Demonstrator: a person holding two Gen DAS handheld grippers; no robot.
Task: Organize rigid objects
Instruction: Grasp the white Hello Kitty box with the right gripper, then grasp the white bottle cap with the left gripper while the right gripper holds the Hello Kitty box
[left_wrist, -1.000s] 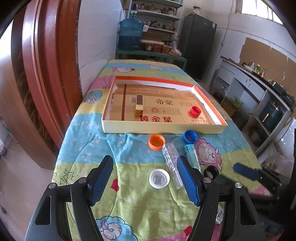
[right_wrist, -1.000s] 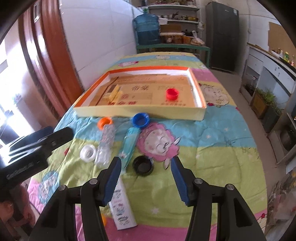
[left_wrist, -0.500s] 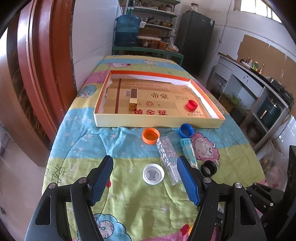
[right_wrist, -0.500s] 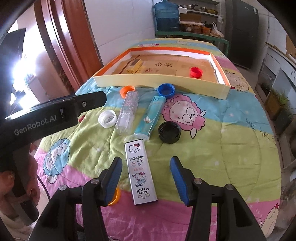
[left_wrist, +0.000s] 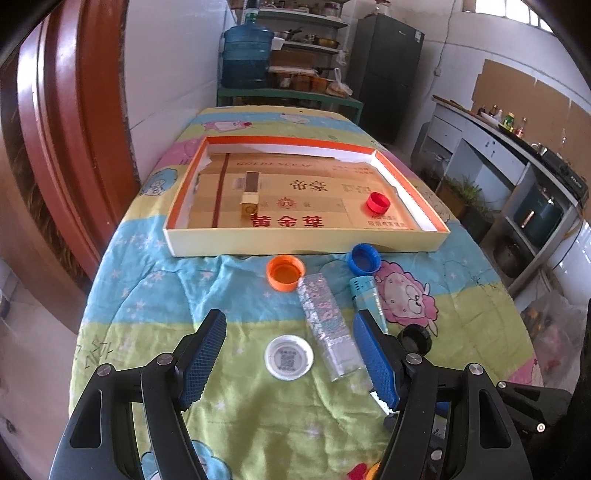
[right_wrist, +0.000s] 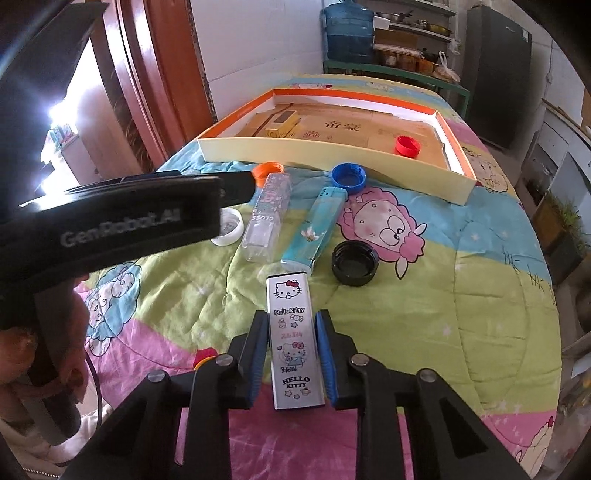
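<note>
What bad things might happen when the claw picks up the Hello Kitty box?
The right gripper is closing on the Hello Kitty box near one end, so the far end may droop or slip out. The teal lighter and black cap lie just past that far end and might get bumped. The tray has a wall that the box might hit.

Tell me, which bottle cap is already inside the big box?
The round red plastic cap. It lies inside the shallow orange-rimmed cardboard box, while the orange, blue, white and black caps lie outside on the blanket.
</note>
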